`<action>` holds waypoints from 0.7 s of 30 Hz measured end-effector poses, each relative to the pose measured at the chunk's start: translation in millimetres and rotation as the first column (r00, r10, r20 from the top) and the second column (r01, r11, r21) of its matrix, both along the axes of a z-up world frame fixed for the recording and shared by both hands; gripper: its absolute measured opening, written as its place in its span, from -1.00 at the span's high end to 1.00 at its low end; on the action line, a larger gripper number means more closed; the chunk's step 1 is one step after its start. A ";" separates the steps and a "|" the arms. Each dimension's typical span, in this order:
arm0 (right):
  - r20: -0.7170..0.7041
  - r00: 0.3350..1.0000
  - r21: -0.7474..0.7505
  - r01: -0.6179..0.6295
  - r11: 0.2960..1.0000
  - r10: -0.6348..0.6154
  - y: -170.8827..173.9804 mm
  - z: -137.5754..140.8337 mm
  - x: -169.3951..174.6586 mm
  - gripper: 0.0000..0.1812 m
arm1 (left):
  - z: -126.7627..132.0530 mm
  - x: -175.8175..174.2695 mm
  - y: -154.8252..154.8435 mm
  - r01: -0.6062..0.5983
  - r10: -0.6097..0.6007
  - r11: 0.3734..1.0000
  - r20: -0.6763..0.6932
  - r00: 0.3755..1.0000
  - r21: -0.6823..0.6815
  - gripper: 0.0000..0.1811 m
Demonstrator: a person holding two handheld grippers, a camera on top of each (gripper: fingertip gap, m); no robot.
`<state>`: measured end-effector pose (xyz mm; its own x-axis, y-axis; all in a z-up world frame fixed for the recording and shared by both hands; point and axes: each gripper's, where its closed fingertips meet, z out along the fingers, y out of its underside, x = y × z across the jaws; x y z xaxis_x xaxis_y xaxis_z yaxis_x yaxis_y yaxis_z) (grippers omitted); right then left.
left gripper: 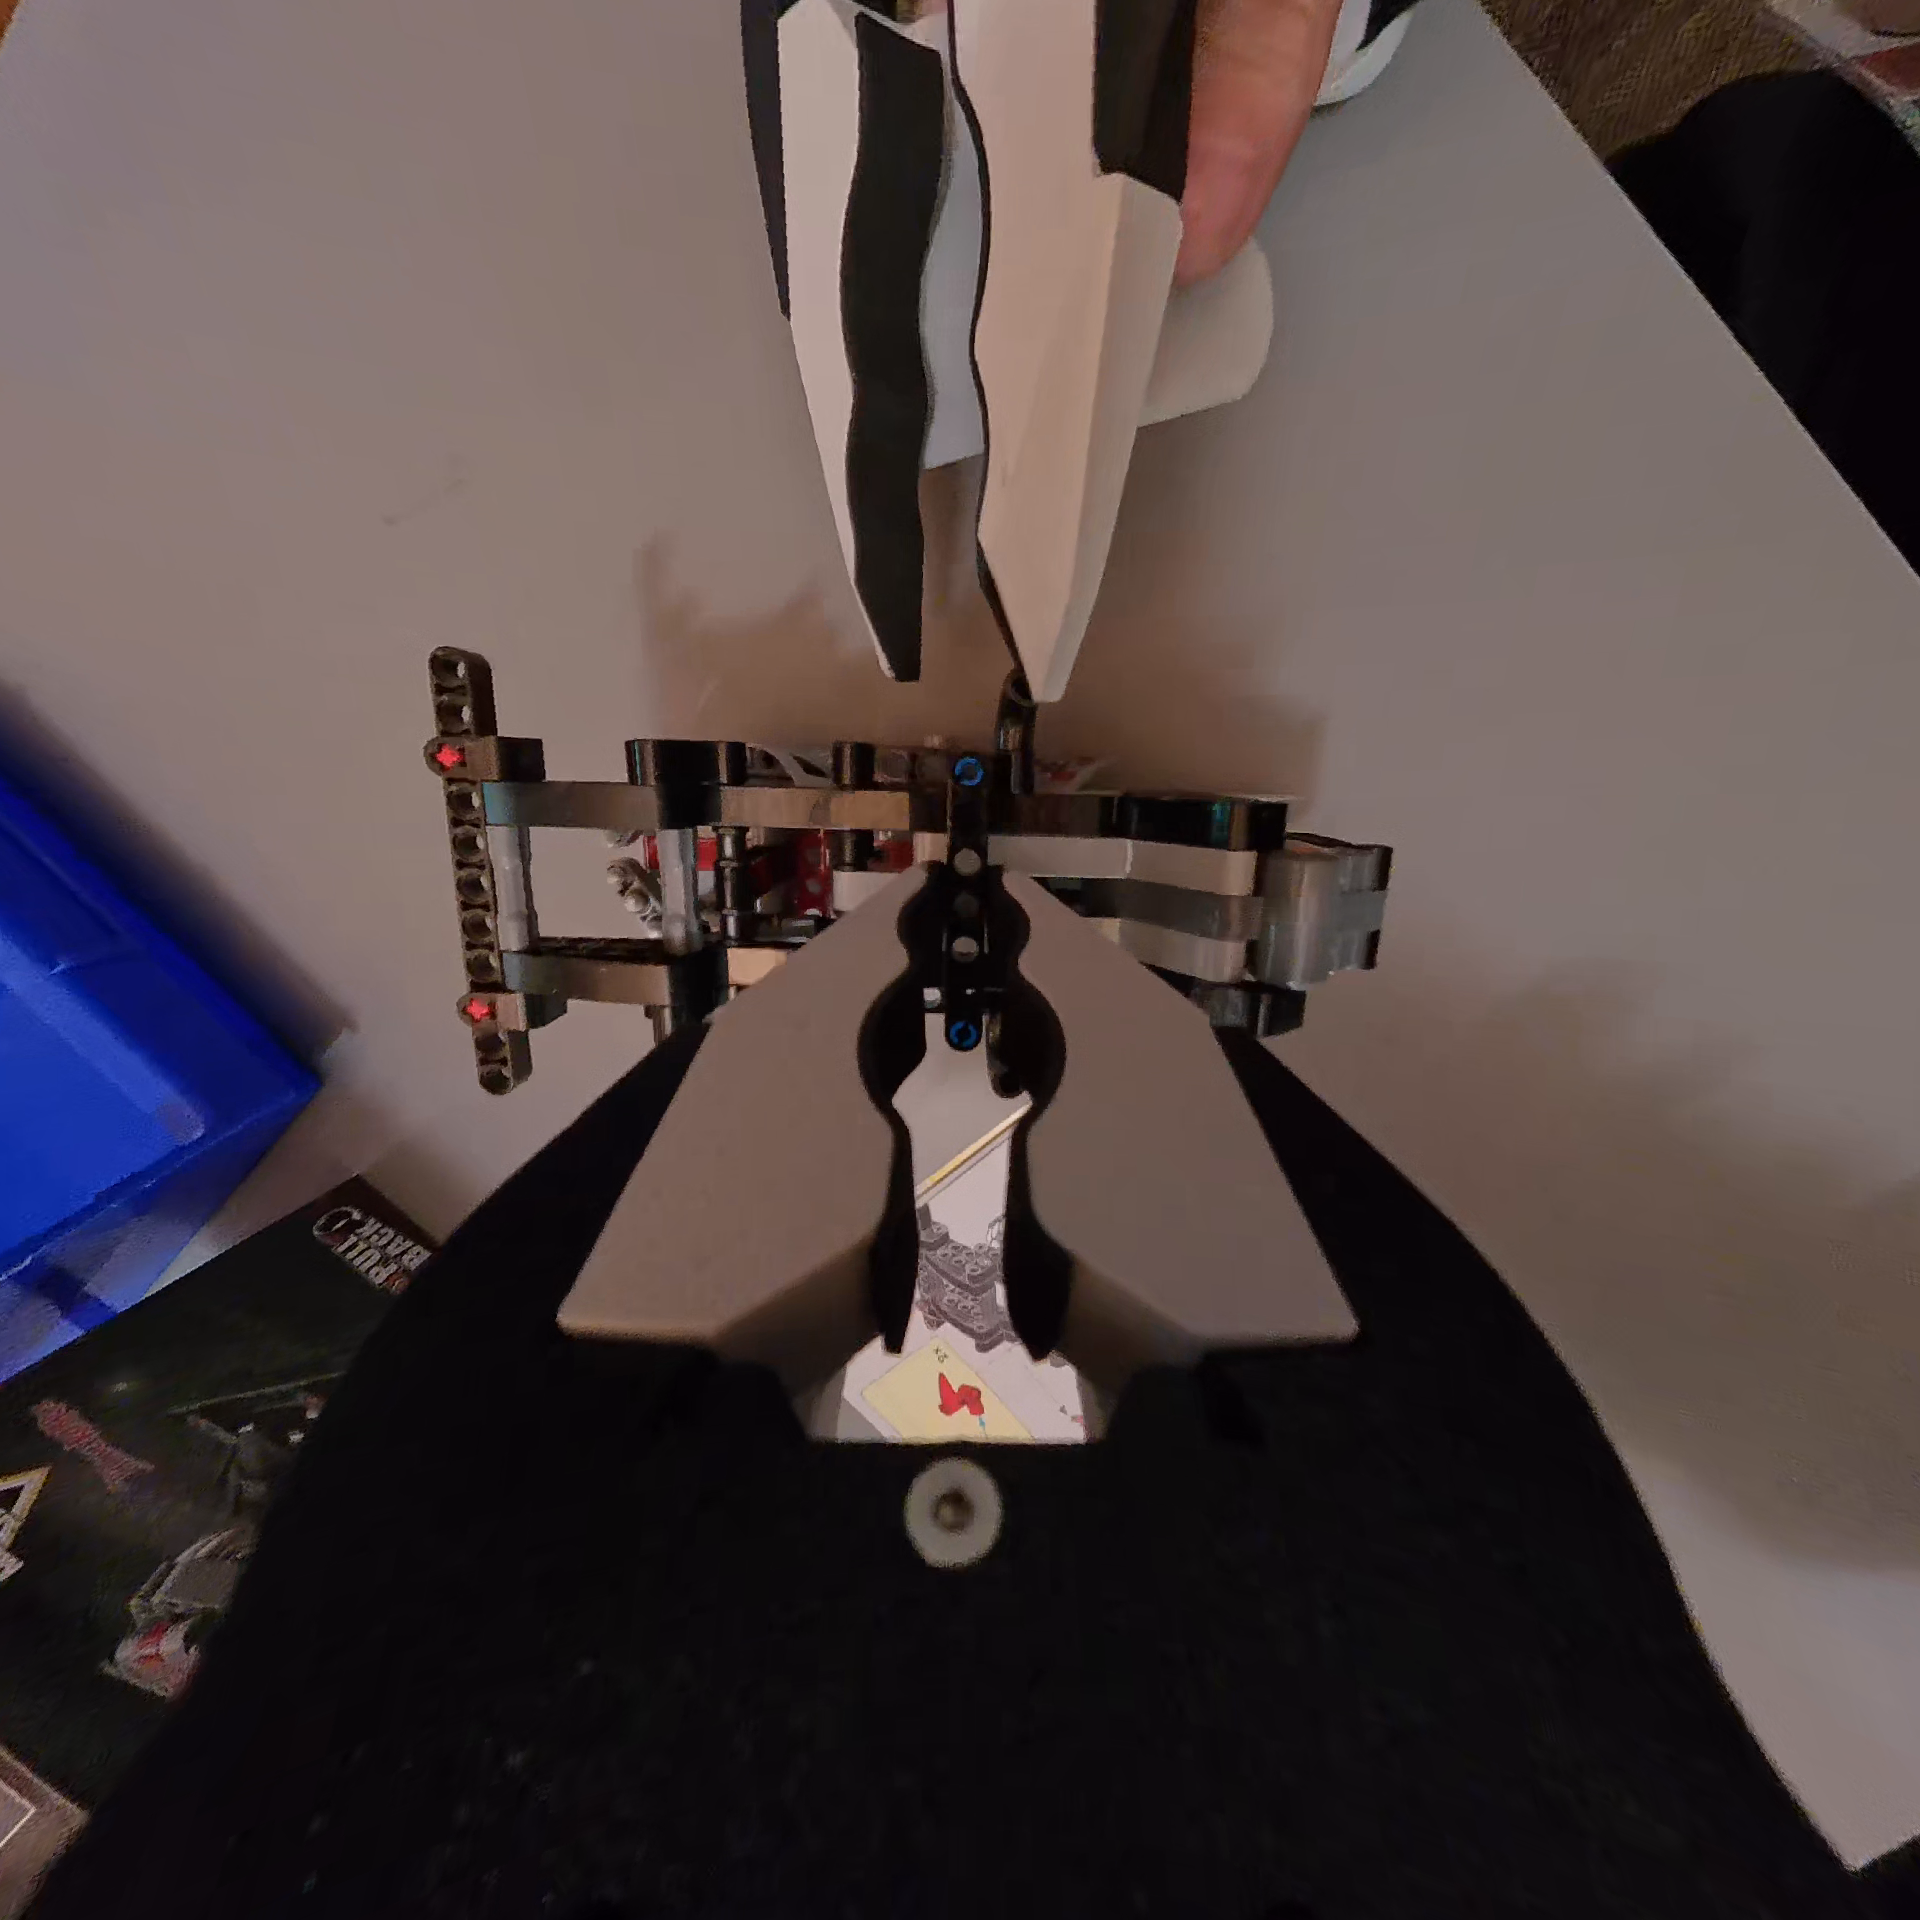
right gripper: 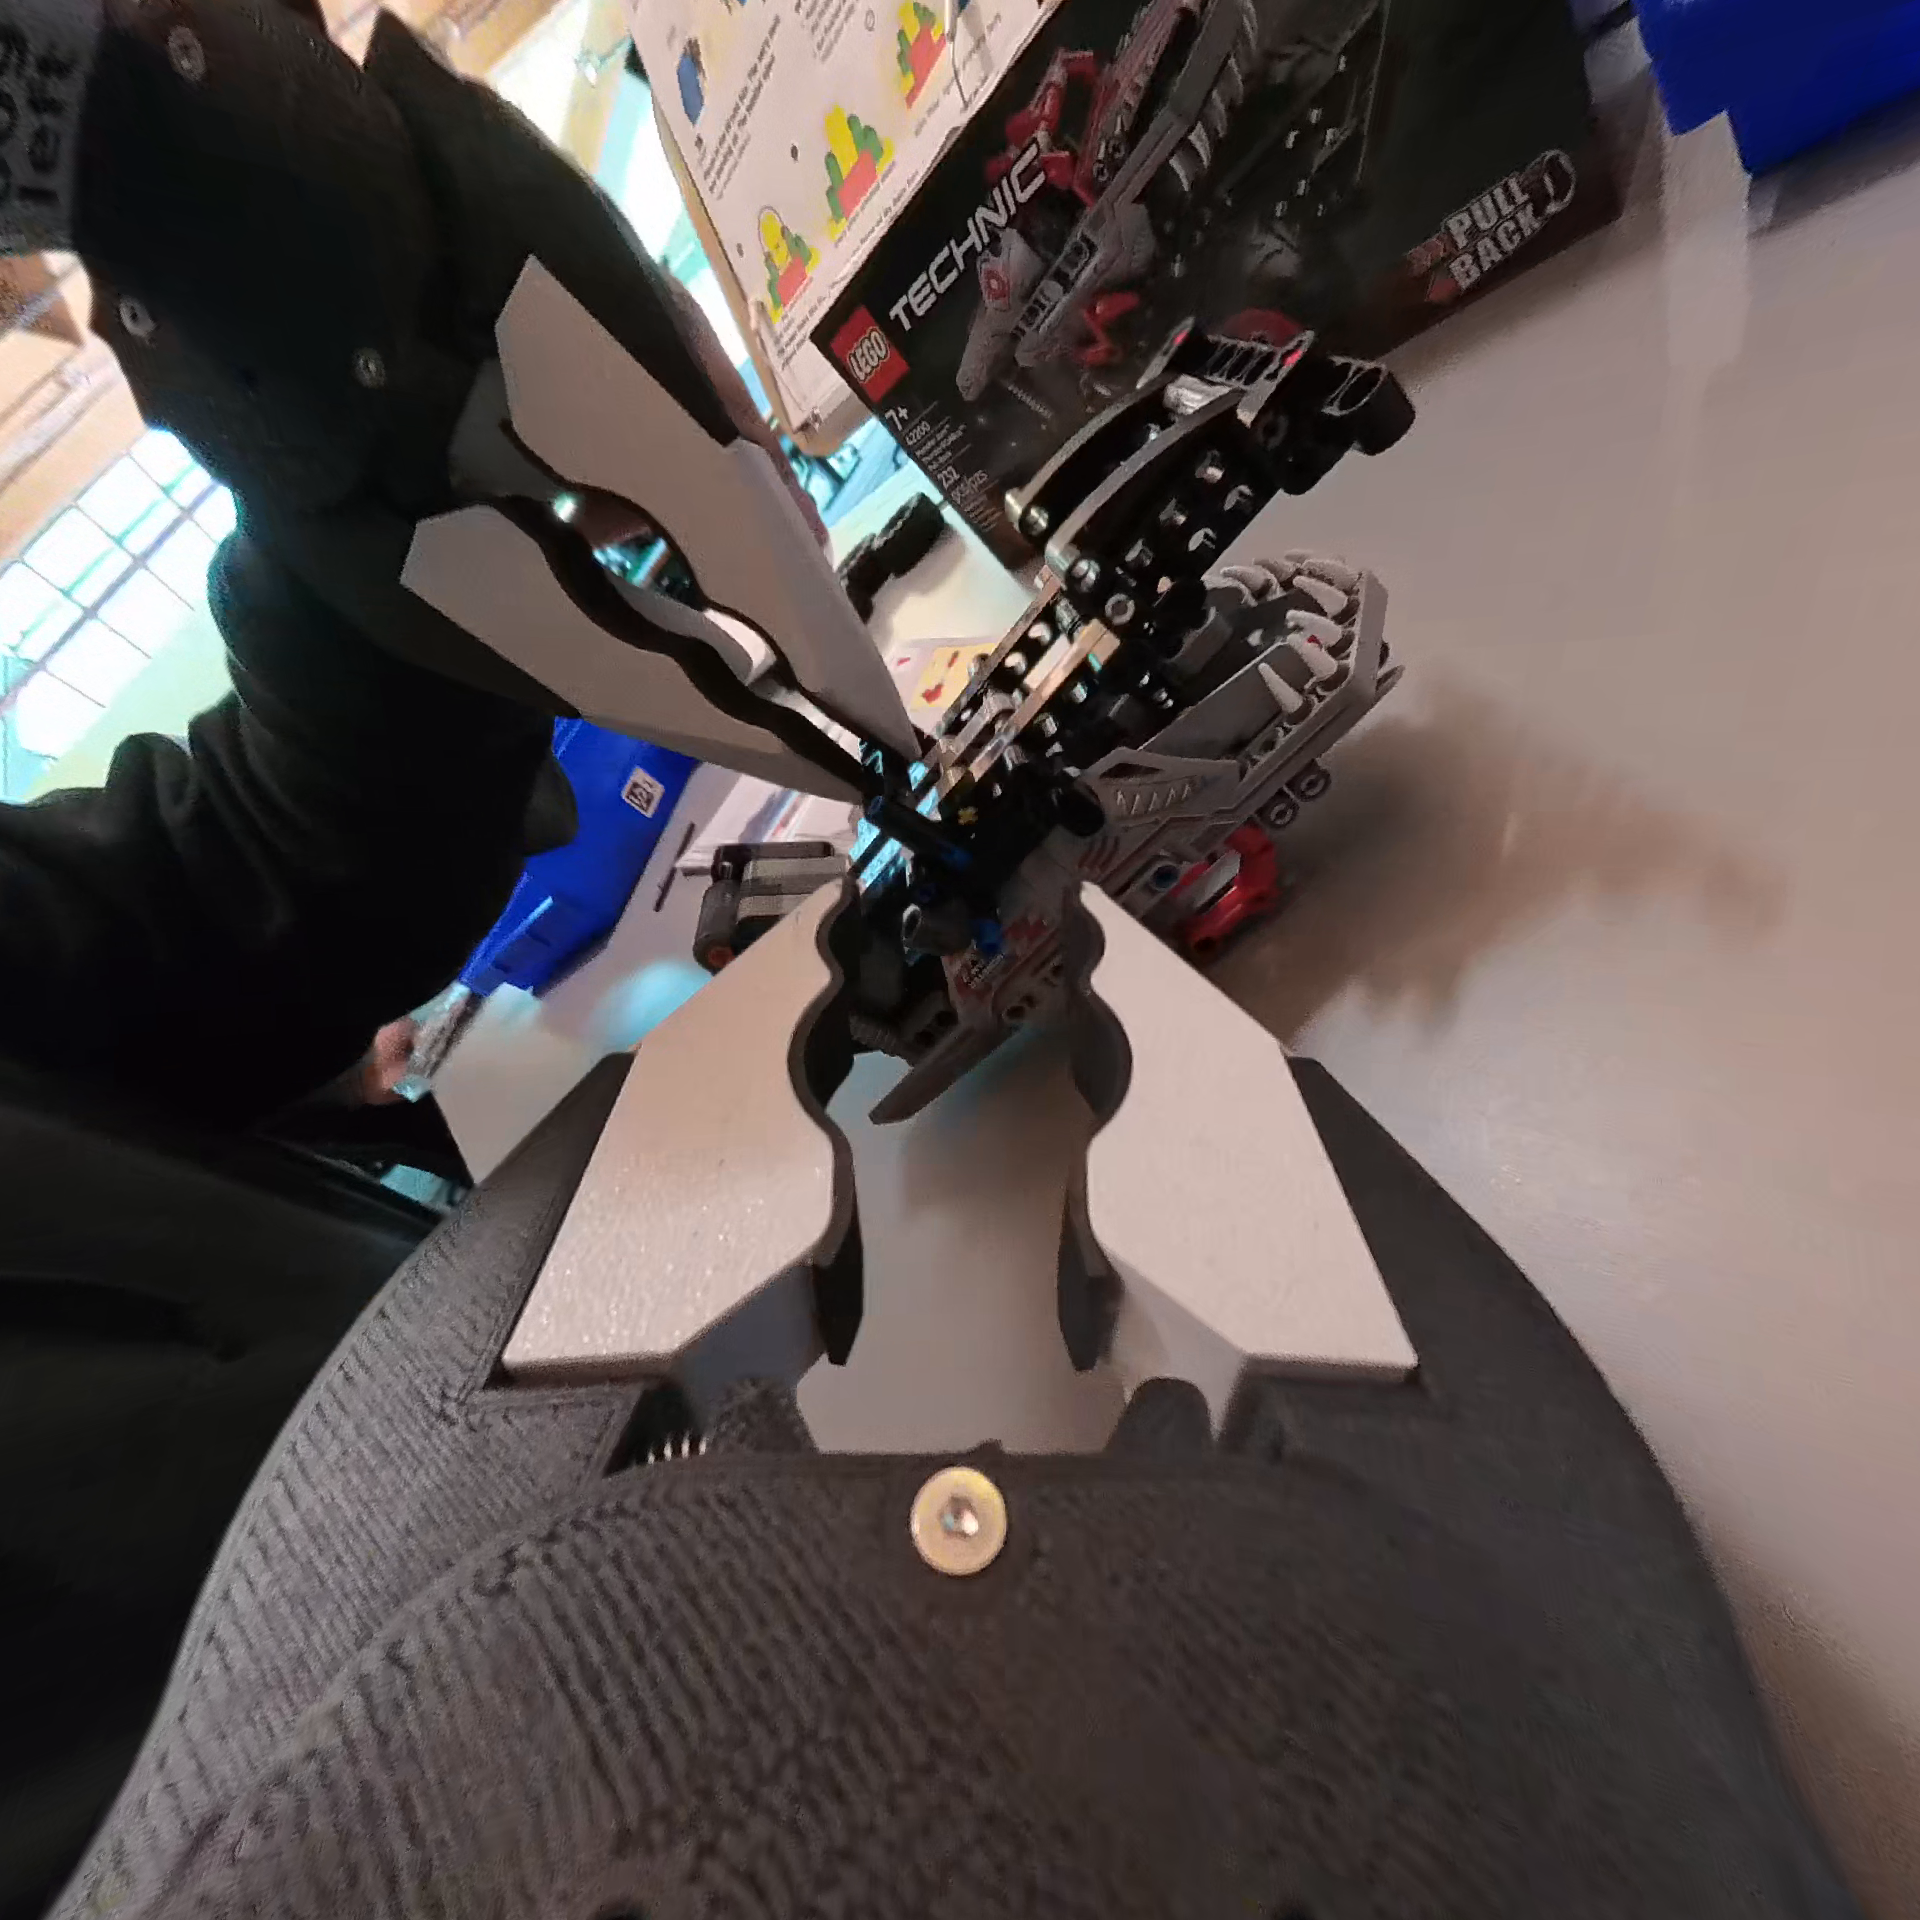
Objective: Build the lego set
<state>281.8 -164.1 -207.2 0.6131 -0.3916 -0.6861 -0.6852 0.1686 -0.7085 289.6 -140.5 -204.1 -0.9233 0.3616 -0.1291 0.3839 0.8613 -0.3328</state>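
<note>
The part-built lego model, a frame of black and grey beams with red pins, lies on the white table. My left gripper is shut on a short black cross beam with blue pins on the model. My right gripper comes down from the far side, its tips closed on a small black piece at the model's top edge. In the right wrist view the model shows grey toothed panels. My right gripper holds its near end and my left gripper pinches it from the upper left.
A blue bin and the dark lego box lie at the left; the box stands behind the model. An instruction booklet lies under my left gripper. A red part, black wheels and a person in black are near.
</note>
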 end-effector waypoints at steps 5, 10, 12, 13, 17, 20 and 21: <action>-0.064 0.997 0.068 0.037 0.997 -0.032 0.0 1.2 6.9 0.59 | -0.2 -1.3 -0.9 -0.033 0.032 0.999 -0.031 0.999 -0.014 0.95; -0.101 0.994 0.132 0.065 0.989 -0.052 0.2 6.6 11.7 0.52 | -0.2 -1.0 -1.1 -0.032 0.032 0.999 -0.008 0.999 -0.024 0.95; -0.112 0.992 0.167 0.080 0.983 -0.061 -0.3 12.5 12.6 0.45 | -0.2 -0.8 -0.7 -0.056 0.056 0.998 -0.003 0.998 -0.014 0.95; -0.128 0.988 0.166 0.108 0.980 -0.087 -2.2 11.9 15.2 0.38 | -0.2 -0.7 -1.0 -0.074 0.073 0.997 -0.009 0.997 -0.012 0.95; -0.226 0.959 0.122 0.201 0.972 -0.170 -13.2 -0.1 20.6 0.25 | -0.3 -0.5 -2.1 -0.106 0.106 0.994 -0.001 0.994 0.000 0.95; -0.296 0.939 0.132 0.222 0.966 -0.175 -14.2 -1.0 18.9 0.23 | -0.3 -0.2 -4.1 -0.119 0.119 0.993 0.029 0.992 0.000 0.95; -0.312 0.932 0.113 0.228 0.967 -0.183 -14.3 -4.1 19.3 0.23 | -0.3 -0.3 -4.6 -0.129 0.129 0.992 0.036 0.991 -0.002 0.95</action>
<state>301.0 -178.4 -211.3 0.2895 -0.3697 -0.8829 -0.7996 0.4136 -0.4354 289.3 -145.1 -204.4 -0.9571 0.2398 -0.1628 0.2812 0.9045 -0.3207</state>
